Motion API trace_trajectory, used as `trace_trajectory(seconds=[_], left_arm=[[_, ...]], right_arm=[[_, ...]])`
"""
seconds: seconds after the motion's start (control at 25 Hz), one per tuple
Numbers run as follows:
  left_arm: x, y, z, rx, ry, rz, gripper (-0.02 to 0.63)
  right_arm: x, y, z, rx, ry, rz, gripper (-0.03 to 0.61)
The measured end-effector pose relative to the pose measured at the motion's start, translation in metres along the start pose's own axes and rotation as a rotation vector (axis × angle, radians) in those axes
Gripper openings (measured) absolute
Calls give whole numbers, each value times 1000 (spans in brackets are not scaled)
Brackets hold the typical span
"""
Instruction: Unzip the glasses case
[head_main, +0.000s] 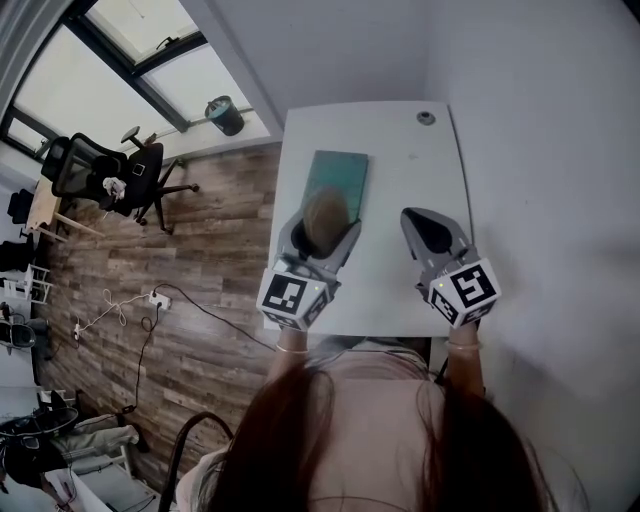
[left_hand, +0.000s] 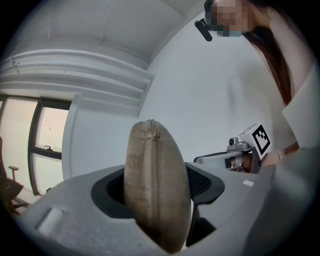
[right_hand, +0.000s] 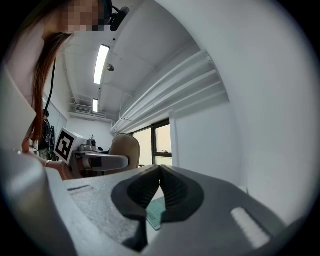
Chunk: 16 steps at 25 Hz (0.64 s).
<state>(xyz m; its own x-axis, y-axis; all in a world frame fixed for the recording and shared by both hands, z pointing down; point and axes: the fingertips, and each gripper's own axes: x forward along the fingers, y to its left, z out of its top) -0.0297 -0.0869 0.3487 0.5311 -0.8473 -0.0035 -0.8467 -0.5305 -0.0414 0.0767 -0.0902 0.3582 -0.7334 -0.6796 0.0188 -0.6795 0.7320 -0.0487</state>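
Note:
The tan fabric glasses case (head_main: 325, 218) stands on edge between the jaws of my left gripper (head_main: 326, 232), held above the white table (head_main: 400, 170). In the left gripper view the case (left_hand: 156, 185) fills the gap of the left gripper (left_hand: 159, 200), seam facing the camera; no zip pull shows. My right gripper (head_main: 430, 228) hovers to the right of the case, apart from it. Its black pads meet with nothing between them in the right gripper view (right_hand: 160, 172), where the case (right_hand: 125, 149) appears off to the left.
A teal mat (head_main: 339, 178) lies on the table under and behind the case. A small round grey fitting (head_main: 426, 117) sits near the far edge. A white wall runs along the right. Wooden floor, an office chair (head_main: 110, 175) and a bin (head_main: 226, 114) are on the left.

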Motion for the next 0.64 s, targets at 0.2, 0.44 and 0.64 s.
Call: trace_trajectory(seconds=[0.2, 0.44, 0.64], left_arm=[[-6, 3, 0, 0, -3, -20, 295], [-8, -2, 7, -5, -20, -53, 295], [-12, -5, 15, -3, -33, -73, 295]], right_arm=[[1, 9, -1, -5, 0, -14, 3], [-6, 15, 6, -16, -9, -45, 3], [-11, 22, 14, -33, -9, -52, 3]])
